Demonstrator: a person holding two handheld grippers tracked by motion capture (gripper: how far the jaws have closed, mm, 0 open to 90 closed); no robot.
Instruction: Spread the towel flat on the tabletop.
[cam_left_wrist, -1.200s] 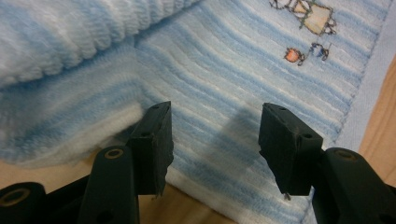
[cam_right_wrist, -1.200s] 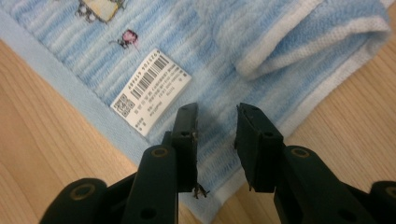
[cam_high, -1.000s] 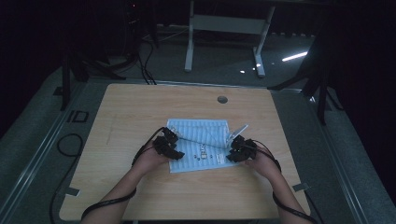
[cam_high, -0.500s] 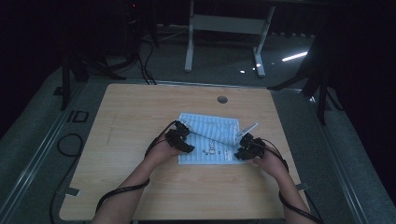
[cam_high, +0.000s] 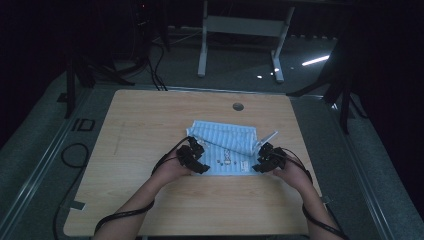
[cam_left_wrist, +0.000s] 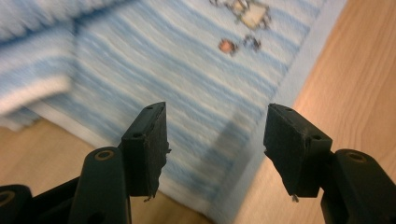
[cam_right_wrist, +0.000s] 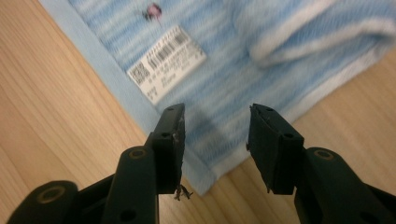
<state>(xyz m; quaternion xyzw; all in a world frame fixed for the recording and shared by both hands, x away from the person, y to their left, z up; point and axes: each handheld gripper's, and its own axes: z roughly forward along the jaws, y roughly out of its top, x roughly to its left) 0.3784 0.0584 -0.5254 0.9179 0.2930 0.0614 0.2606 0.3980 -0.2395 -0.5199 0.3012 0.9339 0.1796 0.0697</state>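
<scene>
Two open grippers poised over the near corners of one striped towel

One blue-striped towel (cam_high: 227, 147) lies mid-table (cam_high: 150, 120), its far part folded over; the left gripper (cam_left_wrist: 215, 140) and right gripper (cam_right_wrist: 215, 135) each hover above a near corner, jaws apart, holding nothing. This looks like the step before a grasp for a further fold: each pair should drop and close on its corner edge. One white label (cam_right_wrist: 166, 60) shows on the cloth
</scene>
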